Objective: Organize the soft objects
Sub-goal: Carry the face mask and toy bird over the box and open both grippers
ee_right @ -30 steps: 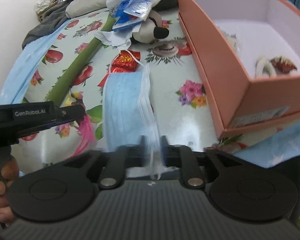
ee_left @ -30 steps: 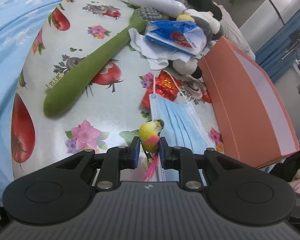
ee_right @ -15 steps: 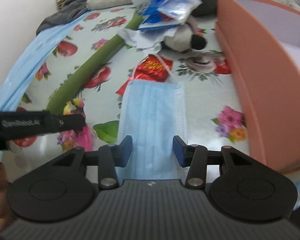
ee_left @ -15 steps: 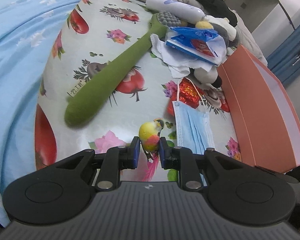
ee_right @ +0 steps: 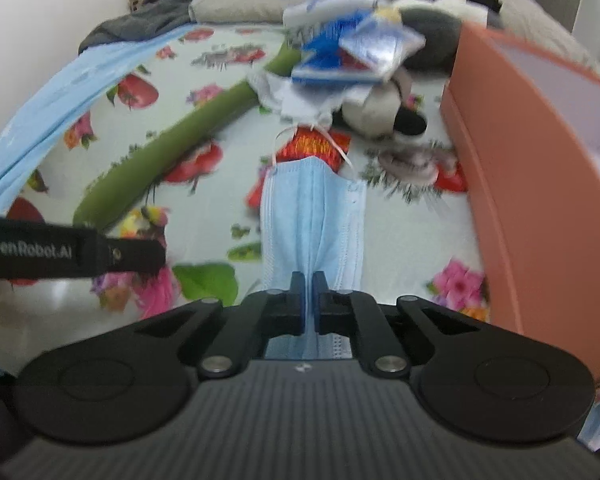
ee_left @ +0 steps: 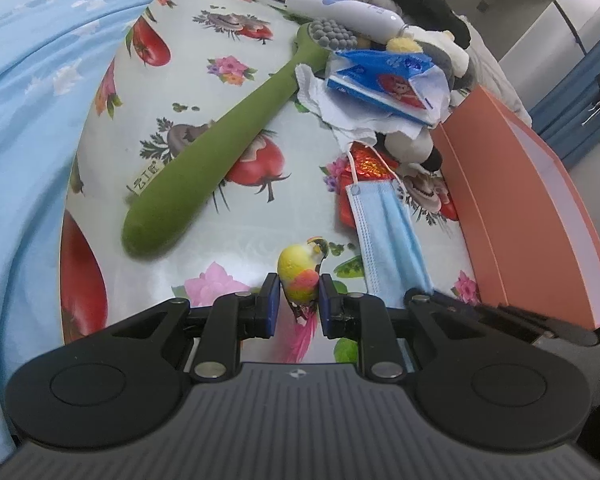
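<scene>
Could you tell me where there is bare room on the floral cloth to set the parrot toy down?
Bare cloth lies left of the green plush, toward the blue sheet, and between the plush and the mask. It is crowded by the box, where the tissue pack tops a pile.

Soft, even daylight is filling both views, casting only weak shadows. The fisheye lens is bending the edges strongly. The right view is blurring everything beyond its claw; the left is staying sharp.
</scene>
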The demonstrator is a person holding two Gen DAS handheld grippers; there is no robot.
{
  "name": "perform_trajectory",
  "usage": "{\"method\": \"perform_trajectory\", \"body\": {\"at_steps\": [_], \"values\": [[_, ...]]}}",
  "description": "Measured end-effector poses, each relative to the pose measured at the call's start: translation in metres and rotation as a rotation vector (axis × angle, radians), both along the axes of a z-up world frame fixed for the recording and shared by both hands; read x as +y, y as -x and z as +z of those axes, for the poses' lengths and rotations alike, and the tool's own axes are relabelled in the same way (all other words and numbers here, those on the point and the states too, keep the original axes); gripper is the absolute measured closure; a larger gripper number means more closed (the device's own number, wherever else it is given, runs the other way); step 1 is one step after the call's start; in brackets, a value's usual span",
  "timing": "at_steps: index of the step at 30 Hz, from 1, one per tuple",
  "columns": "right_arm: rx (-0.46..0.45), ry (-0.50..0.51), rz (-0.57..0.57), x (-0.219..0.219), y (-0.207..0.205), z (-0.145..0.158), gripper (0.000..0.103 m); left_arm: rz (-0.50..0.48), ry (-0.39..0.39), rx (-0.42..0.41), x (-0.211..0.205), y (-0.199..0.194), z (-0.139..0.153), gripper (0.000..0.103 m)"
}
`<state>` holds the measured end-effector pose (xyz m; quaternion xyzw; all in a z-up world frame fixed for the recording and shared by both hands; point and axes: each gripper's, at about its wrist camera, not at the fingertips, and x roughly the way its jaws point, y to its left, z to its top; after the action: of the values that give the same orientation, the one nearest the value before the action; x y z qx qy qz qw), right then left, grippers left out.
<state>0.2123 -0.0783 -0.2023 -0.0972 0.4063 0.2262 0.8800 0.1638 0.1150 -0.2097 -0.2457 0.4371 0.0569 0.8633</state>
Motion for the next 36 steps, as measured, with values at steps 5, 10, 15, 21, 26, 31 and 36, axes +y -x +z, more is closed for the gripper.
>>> {"method": "perform_trajectory", "body": {"at_steps": [5, 10, 15, 21, 26, 31, 36], "values": [[-0.067, -0.03, 0.014, 0.005, -0.003, 0.02, 0.096, 0.002, 0.0, -0.02, 0.001, 0.0, 0.008, 0.079], [-0.09, -0.052, 0.014, 0.009, -0.004, 0.033, 0.096, -0.005, -0.01, -0.038, 0.001, 0.0, 0.019, 0.079], [-0.098, -0.085, 0.011, 0.008, 0.004, 0.047, 0.096, -0.012, -0.027, -0.067, 0.0, 0.004, 0.034, 0.079], [-0.102, -0.134, -0.001, -0.003, 0.015, 0.067, 0.096, -0.016, -0.038, -0.1, -0.005, 0.013, 0.055, 0.079], [-0.111, -0.152, -0.003, -0.012, 0.026, 0.082, 0.096, -0.034, -0.051, -0.124, -0.016, 0.021, 0.073, 0.079], [-0.126, -0.173, -0.009, -0.022, 0.039, 0.095, 0.096, -0.032, -0.069, -0.147, -0.023, 0.033, 0.089, 0.079], [-0.156, -0.184, -0.007, -0.034, 0.052, 0.109, 0.096, -0.048, -0.08, -0.18, -0.036, 0.043, 0.107, 0.079]]}}
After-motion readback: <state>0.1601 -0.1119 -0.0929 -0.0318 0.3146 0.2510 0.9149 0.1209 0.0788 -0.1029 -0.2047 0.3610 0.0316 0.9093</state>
